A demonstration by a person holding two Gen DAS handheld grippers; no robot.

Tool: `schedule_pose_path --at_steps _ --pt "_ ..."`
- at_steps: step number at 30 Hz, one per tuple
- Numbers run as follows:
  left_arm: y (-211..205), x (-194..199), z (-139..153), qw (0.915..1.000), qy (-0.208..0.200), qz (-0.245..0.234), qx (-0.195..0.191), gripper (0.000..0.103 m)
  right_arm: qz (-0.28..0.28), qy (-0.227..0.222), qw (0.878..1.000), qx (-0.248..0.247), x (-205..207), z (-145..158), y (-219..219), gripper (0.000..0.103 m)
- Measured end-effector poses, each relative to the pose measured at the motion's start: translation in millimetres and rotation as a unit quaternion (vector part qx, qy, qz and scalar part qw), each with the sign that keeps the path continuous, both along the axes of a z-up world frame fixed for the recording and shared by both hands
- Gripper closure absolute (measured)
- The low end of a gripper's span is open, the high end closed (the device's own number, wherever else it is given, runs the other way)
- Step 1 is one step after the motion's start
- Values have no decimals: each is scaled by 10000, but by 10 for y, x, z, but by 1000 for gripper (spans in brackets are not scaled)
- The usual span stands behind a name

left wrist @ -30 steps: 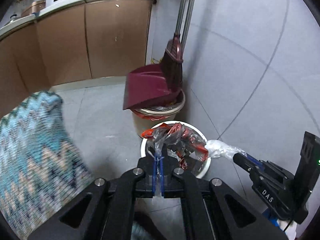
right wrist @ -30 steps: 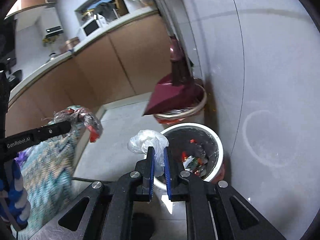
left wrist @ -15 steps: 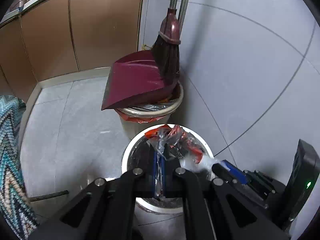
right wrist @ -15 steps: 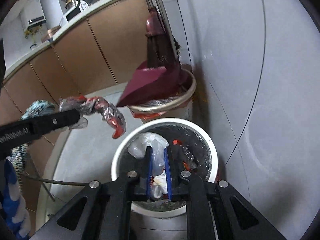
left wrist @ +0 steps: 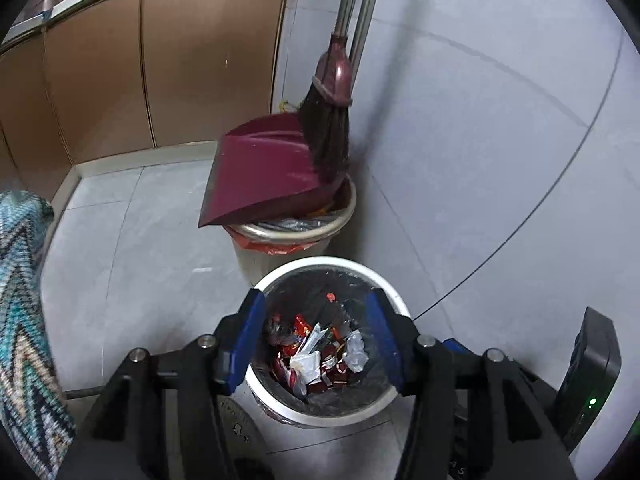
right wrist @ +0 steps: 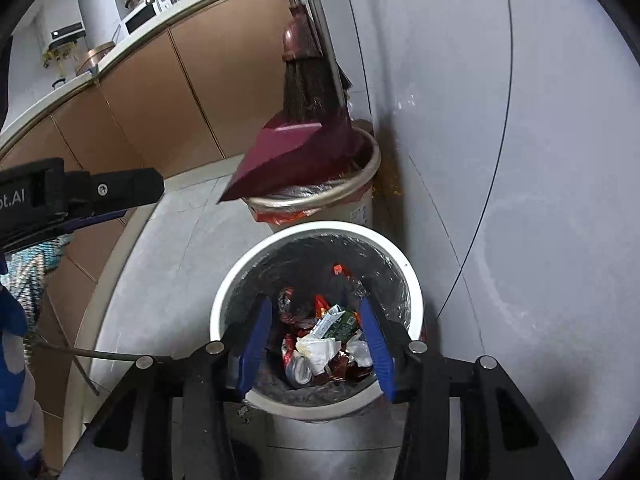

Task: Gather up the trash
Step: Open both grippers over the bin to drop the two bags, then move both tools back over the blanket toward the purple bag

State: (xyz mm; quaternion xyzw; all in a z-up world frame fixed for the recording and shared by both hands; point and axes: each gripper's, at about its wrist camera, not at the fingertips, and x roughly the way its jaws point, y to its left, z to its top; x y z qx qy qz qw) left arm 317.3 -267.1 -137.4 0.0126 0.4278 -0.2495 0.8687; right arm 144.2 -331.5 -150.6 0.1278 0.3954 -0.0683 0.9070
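A white trash bin with a dark liner stands on the floor below both grippers; it also shows in the right wrist view. Inside lie crumpled wrappers and plastic, red and white. My left gripper is open and empty, directly above the bin mouth. My right gripper is open and empty too, above the same bin. The left gripper's body shows at the left of the right wrist view.
A second, beige bin stands behind the white one, with a maroon dustpan and a broom resting in it. Brown cabinets run along the back. A grey tiled wall is on the right. A zigzag-patterned cloth is at the left.
Both grippers opened and let go of their trash: the red and clear wrapper from the left, the white plastic bag from the right. Both pieces now lie in the white bin.
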Motion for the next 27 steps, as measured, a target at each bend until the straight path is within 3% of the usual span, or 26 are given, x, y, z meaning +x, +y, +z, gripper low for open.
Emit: schedule_pose_path --at_steps 7,14,27 --pt "368 -434 516 9970 -654 356 -209 52 31 -372 9992 -108 -263 420 245 44" --pt "770 -1086 940 9868 -1495 598 -175 52 101 -764 9964 -349 -600 897 557 29" --pt "1674 -2165 1621 9693 -2292 886 -79 51 673 -1565 9817 -854 -1394 1873 1382 15"
